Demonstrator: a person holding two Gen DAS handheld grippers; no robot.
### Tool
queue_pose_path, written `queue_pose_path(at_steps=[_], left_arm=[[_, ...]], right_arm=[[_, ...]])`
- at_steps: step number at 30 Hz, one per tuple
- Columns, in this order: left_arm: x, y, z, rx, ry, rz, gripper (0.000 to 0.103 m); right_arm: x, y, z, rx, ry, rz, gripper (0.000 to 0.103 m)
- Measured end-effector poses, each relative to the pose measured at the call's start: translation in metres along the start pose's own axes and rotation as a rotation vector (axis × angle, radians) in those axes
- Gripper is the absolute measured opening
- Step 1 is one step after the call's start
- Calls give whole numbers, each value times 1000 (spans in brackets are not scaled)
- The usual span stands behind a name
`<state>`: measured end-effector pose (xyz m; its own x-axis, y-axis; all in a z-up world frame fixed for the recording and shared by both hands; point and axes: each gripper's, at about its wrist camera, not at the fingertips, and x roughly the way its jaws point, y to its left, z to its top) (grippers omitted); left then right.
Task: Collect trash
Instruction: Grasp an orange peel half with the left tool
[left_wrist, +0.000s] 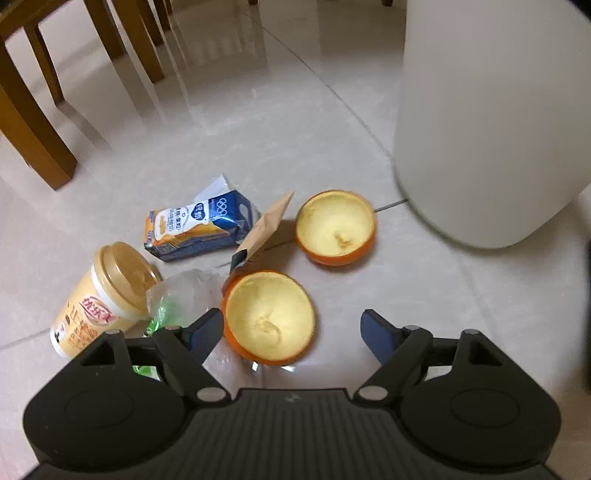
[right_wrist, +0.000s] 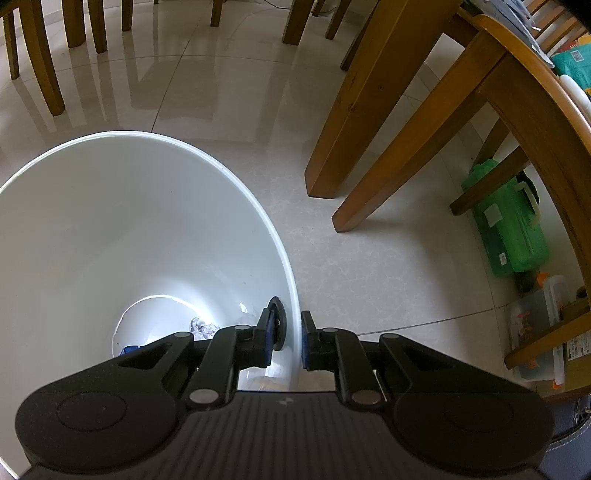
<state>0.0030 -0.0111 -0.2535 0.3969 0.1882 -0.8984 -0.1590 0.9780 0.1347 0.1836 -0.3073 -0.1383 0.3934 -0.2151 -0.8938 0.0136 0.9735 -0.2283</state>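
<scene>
Left tongs (left_wrist: 291, 328) hanging apart over near peel (left_wrist: 269, 317), right tongs (right_wrist: 286, 339) clamping bin (right_wrist: 221, 171) rim; likely trouble: slick peel skidding, wrapper (left_wrist: 184, 291) beside left finger snagging.

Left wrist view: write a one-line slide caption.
Open left gripper over an orange peel half amid floor litter beside the white bin.

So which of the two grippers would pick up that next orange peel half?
Probably the left gripper: it is open and hovers right over the nearer orange peel half on the floor. The right gripper is busy, clamped on the rim of the white trash bin.
</scene>
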Motion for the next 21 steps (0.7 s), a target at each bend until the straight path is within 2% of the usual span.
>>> queue_pose_path(at_steps=[4, 7, 9, 14, 21], left_arm=[[21, -16, -2, 93, -32, 140, 82], [30, -25, 0, 162, -48, 175, 82], [37, -27, 2, 162, -28, 175, 82], [55, -20, -4, 82, 38, 176, 83], [67, -20, -9, 65, 62, 197, 81]], right_arm=[[0, -1, 1, 0, 1, 0, 17], [0, -1, 1, 1, 1, -1, 17], [0, -1, 2, 1, 1, -2, 17], [0, -2, 3, 3, 0, -2, 17], [0, -1, 3, 4, -1, -3, 18]])
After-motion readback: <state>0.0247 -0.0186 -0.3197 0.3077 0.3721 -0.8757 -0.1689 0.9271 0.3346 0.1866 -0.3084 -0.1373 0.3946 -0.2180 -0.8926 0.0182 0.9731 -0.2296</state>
